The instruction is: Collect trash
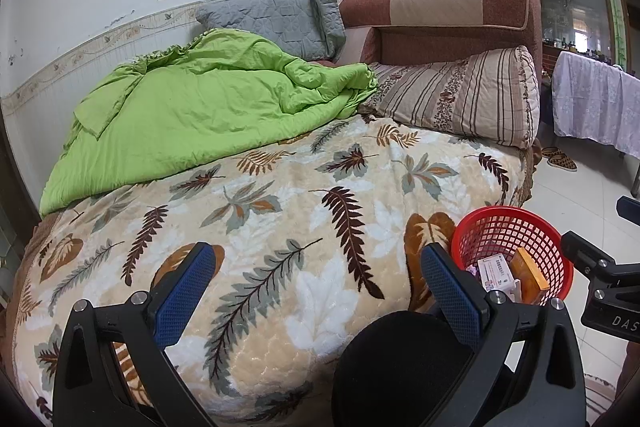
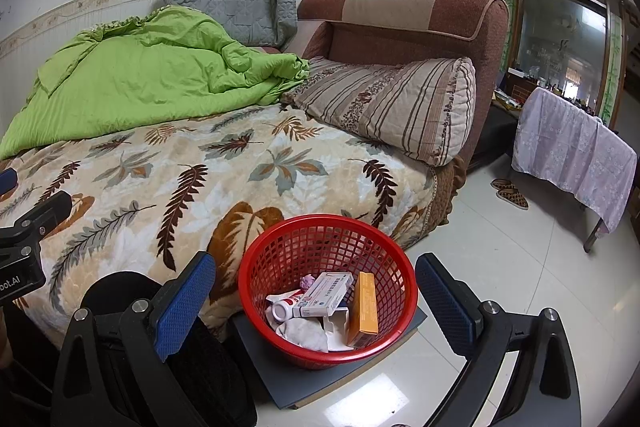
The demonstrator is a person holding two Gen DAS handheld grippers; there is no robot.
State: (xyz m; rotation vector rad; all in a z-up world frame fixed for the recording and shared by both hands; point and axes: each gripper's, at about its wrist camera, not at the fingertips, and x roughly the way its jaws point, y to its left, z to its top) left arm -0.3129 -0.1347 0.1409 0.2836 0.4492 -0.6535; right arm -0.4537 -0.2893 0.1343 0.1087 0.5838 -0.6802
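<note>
**A:** Here we are at the bedside. The left gripper (image 1: 318,275) hangs over the leaf-print blanket (image 1: 280,195), fingers spread wide and nothing between them.

**B:** Same on the other side. The right gripper (image 2: 316,291) is spread wide too, holding nothing, and the red basket (image 2: 256,267) sits right between its blue pads (image 2: 184,301) in that view.

**A:** And where's the trash?

**B:** Inside the basket: a white box (image 2: 324,294) lying across the top, an orange box (image 2: 365,309) leaning on the right wall, a squeezed tube (image 2: 286,303) at the left, crumpled white paper (image 2: 304,333) underneath. There's a small pink scrap behind them, too small to name.

**A:** The basket stands on a grey board (image 2: 280,375) on the tiled floor (image 2: 500,267), just beside the bed's edge.

**B:** Up the bed, a green quilt (image 1: 192,111) is bunched near the wall, touching the striped pillow (image 1: 460,95). A grey pillow (image 1: 276,19) leans behind it.

**A:** From the left camera the basket shows at lower right, partly behind the right finger.
</note>
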